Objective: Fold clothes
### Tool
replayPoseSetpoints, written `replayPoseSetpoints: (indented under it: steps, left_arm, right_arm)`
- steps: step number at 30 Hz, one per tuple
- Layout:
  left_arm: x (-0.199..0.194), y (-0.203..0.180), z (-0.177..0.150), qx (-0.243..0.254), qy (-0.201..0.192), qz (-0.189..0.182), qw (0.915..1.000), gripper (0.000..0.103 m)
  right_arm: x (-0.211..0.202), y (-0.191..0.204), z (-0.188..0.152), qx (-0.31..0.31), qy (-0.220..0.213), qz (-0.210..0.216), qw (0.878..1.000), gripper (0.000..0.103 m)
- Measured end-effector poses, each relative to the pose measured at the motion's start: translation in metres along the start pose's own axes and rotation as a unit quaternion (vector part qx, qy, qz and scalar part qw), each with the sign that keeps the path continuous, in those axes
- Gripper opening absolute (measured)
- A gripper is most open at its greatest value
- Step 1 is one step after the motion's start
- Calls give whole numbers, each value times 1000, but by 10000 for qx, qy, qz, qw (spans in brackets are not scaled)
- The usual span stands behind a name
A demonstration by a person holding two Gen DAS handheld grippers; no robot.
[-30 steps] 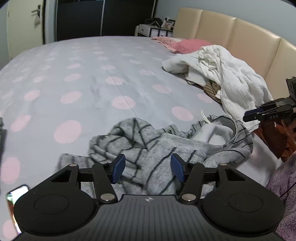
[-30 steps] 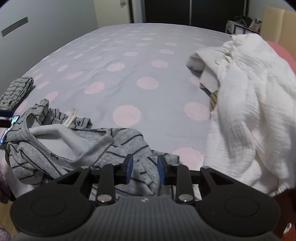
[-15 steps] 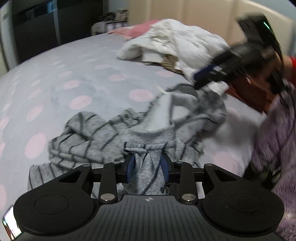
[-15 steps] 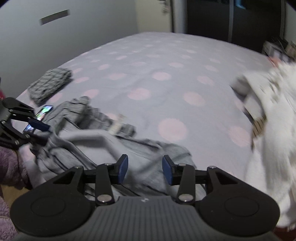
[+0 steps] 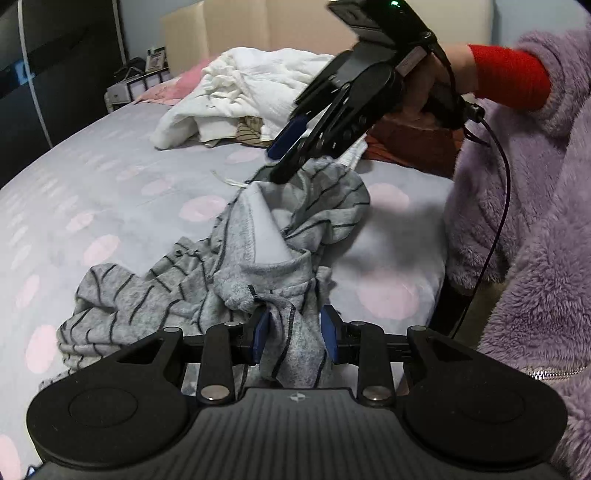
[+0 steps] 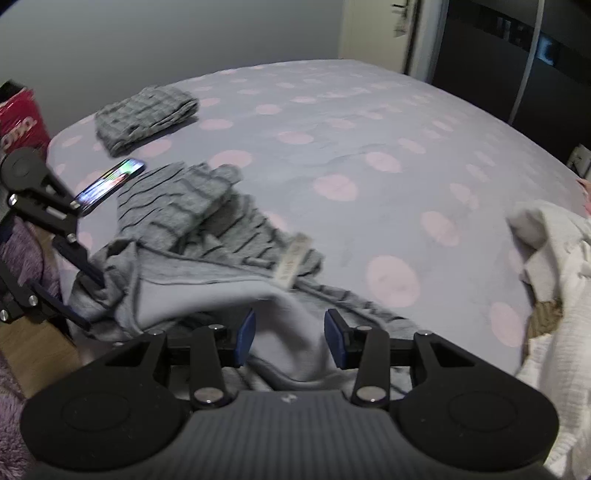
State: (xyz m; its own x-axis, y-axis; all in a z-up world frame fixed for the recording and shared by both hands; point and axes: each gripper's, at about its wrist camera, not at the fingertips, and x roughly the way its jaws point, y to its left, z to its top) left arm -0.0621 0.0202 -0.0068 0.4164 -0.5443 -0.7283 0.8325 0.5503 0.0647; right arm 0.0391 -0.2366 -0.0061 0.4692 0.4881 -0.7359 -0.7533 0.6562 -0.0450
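Note:
A grey garment with dark stripes [image 5: 166,291] lies crumpled near the edge of the bed [image 5: 110,177]. My left gripper [image 5: 295,332] is shut on a bunched fold of its ribbed edge. My right gripper [image 5: 274,166] appears at the top of the left wrist view, holding the far end of the garment raised like a tent. In the right wrist view the garment's pale inner side [image 6: 207,302] fills the gap of the right gripper [image 6: 291,339]. The left gripper [image 6: 86,295] shows at the left there, clamped on the cloth's edge. The fabric runs between the two grippers.
A pile of white clothes [image 5: 266,81] lies by the beige headboard [image 5: 295,26]. A folded grey item [image 6: 144,114] and a lit phone [image 6: 110,182] rest near the bed's corner, by a red box [image 6: 18,122]. A person's purple fleece sleeve [image 5: 535,221] stands at the bedside.
My left gripper closed on the garment's edge and both grippers rolled and swung sideways. The right gripper's jaws widened a little and it lifted its end of the garment.

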Motion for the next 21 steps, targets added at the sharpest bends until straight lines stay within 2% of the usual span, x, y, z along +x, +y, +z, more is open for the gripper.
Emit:
replayPoseSetpoints:
  steps: [3,8,13,17,21]
  left_arm:
    - [-7,6,-1,-129,-25,176,9998,29]
    - [-20,20,-2,-341,-61,351,9988,33]
    - [-20,30,-3,-632,-111,140,9978,36]
    - [-8,25,-2,-564,154,160,9982,36]
    - [7,27,-6,-675,537,287,9959,34]
  right_arm:
    - [-11,-18,-2,317,-116,-229,9992,45]
    - [-20,-33,-3,493,-125,-591,9970,45]
    - [-21,-41,-8,352,17,-788,9963,45]
    - [-18,-48,-13,86,237,-950,9952,45]
    - [-14,-53,-20,-501,478,-1006,9925,45]
